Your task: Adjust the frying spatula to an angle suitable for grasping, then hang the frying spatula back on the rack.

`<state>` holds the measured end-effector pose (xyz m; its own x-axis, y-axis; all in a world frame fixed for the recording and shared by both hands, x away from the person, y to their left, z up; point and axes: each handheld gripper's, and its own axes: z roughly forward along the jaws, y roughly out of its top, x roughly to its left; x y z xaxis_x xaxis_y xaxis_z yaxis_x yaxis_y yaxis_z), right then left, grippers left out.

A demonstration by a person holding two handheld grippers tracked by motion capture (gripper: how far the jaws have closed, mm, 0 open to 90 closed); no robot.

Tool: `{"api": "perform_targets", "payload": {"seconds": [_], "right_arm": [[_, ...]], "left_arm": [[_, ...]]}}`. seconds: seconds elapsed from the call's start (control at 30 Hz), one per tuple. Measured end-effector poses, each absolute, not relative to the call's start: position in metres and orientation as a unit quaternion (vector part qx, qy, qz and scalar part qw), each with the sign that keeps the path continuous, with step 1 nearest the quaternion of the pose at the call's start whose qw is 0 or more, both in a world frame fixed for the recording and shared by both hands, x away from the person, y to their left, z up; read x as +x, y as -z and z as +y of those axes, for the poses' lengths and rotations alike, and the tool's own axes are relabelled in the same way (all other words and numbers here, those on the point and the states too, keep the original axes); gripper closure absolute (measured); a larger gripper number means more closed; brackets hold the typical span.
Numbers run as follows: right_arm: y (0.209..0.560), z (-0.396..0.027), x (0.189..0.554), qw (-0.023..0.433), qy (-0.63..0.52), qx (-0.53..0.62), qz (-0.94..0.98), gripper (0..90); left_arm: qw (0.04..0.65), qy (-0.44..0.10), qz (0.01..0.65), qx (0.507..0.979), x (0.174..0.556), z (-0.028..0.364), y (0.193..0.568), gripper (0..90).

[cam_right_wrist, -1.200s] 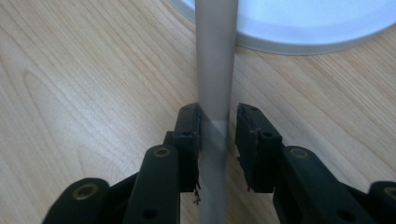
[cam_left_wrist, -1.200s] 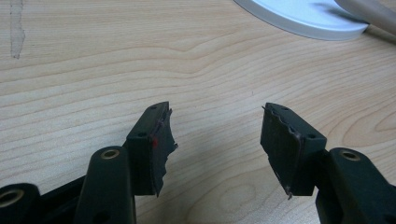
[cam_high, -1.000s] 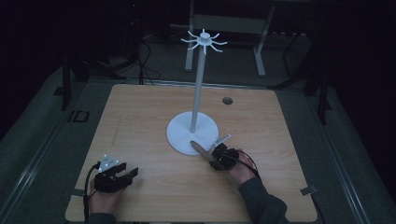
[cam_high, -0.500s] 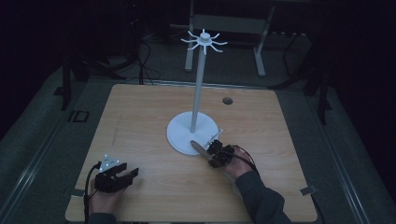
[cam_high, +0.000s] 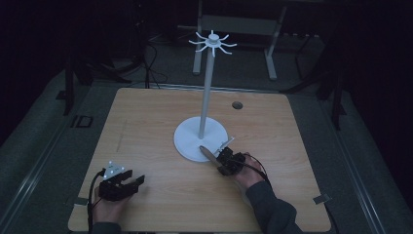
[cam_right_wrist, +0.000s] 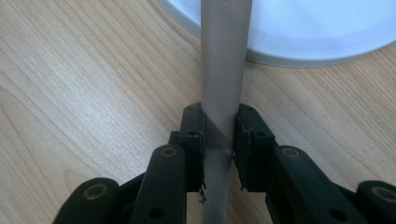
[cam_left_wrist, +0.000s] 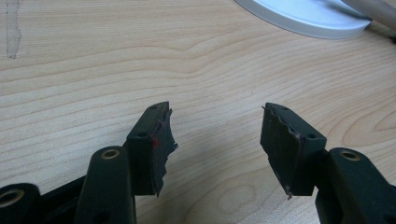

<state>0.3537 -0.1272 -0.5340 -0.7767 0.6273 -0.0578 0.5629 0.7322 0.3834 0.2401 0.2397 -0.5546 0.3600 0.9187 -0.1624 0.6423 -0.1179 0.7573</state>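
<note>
Right gripper (cam_right_wrist: 218, 135): fingers (cam_right_wrist: 192, 135) clenched on a grey-brown handle (cam_right_wrist: 223, 79), one pad on each side, grip about mid-length as far as the right gripper view showed. What tool it belonged to could not be told; the working end was out of frame. In the high view the right gripper (cam_high: 225, 160) sat just near-right of the white stand base (cam_high: 190, 141), with the handle (cam_high: 206, 152) poking out of it toward the far left, its tip over the near rim of the base.

Change over the last second: small. The right hand (cam_high: 248, 173) had drifted slightly nearer and rightward, handle tip barely shifted on the base rim, grip unchanged. Likely a carry or hang step not yet started in earnest; the tool was secured but low, level with the desk (cam_high: 146, 117).

Handle long axis: roughly flat, running near-right to far-left, pointing at the stand pole (cam_high: 206, 92). The hooks (cam_high: 213, 41) on top were empty and well above.

Left gripper (cam_left_wrist: 215, 140): fingers released, wide apart, nothing between them, just bare wood. In the high view it (cam_high: 122, 183) rested at the near-left corner, well apart from the stand, unmoved.
</note>
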Motion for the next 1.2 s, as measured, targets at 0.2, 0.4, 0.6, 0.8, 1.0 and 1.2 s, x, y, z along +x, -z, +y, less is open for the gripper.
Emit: {"api": "perform_targets", "payload": {"seconds": [0.2,0.4,0.6,0.8,1.0,1.2], "right_arm": [[0.534,-0.130,0.352,0.100,-0.186,0.323,0.923,74.3],[0.529,-0.134,0.350,0.108,-0.202,0.327,0.917,74.3],[0.522,-0.138,0.346,0.121,-0.218,0.327,0.912,74.3],[0.514,-0.143,0.344,0.135,-0.235,0.328,0.905,74.3],[0.505,-0.150,0.342,0.150,-0.263,0.338,0.891,74.3],[0.495,-0.156,0.340,0.164,-0.298,0.348,0.874,74.3]], "left_arm": [[0.390,-0.177,0.537,0.727,0.240,0.240,0.555,43.2],[0.390,-0.177,0.537,0.726,0.240,0.240,0.555,43.2],[0.390,-0.178,0.538,0.726,0.240,0.239,0.555,43.2],[0.390,-0.179,0.538,0.726,0.240,0.240,0.555,43.2],[0.390,-0.179,0.538,0.726,0.240,0.240,0.555,43.2],[0.390,-0.180,0.537,0.726,0.240,0.239,0.554,43.2]]}}
